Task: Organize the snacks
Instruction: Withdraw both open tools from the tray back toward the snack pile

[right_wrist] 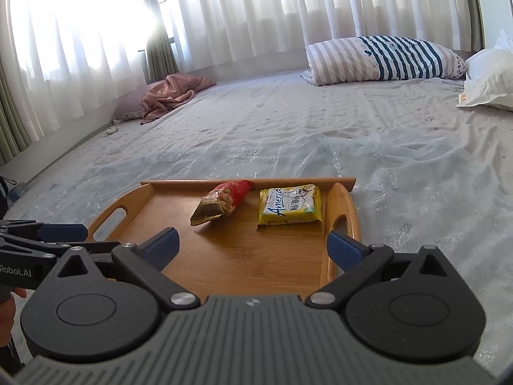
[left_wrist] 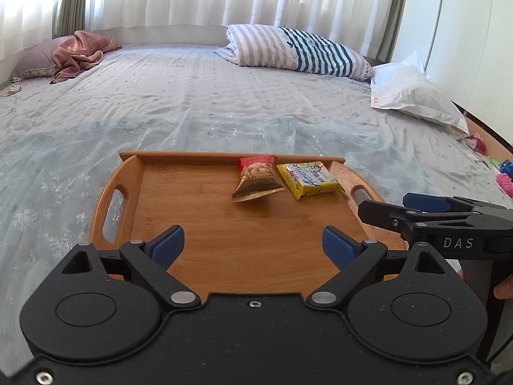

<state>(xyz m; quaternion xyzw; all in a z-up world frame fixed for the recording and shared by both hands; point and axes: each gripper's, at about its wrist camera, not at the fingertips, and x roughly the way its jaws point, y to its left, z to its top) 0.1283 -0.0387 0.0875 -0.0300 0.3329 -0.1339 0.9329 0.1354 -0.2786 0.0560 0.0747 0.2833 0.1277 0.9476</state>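
A wooden tray (left_wrist: pixel 198 211) (right_wrist: pixel 243 256) with cut-out handles lies on the bed. On its far right part lie a red and gold snack packet (left_wrist: pixel 258 179) (right_wrist: pixel 221 203), propped against the back rim, and a flat yellow snack packet (left_wrist: pixel 307 179) (right_wrist: pixel 290 208). My left gripper (left_wrist: pixel 253 245) is open and empty over the tray's near part. My right gripper (right_wrist: pixel 253 247) is open and empty over the tray's near right side. It shows from the side in the left wrist view (left_wrist: pixel 426 213); the left gripper shows in the right wrist view (right_wrist: pixel 48 237).
The bed has a pale blue patterned sheet (left_wrist: pixel 192 96). A striped pillow (left_wrist: pixel 295 51) and a white pillow (left_wrist: pixel 413 96) lie at the back right. A pink cloth (left_wrist: pixel 80 51) lies at the back left. Small colourful items (left_wrist: pixel 500 173) lie by the right edge. Curtains hang behind.
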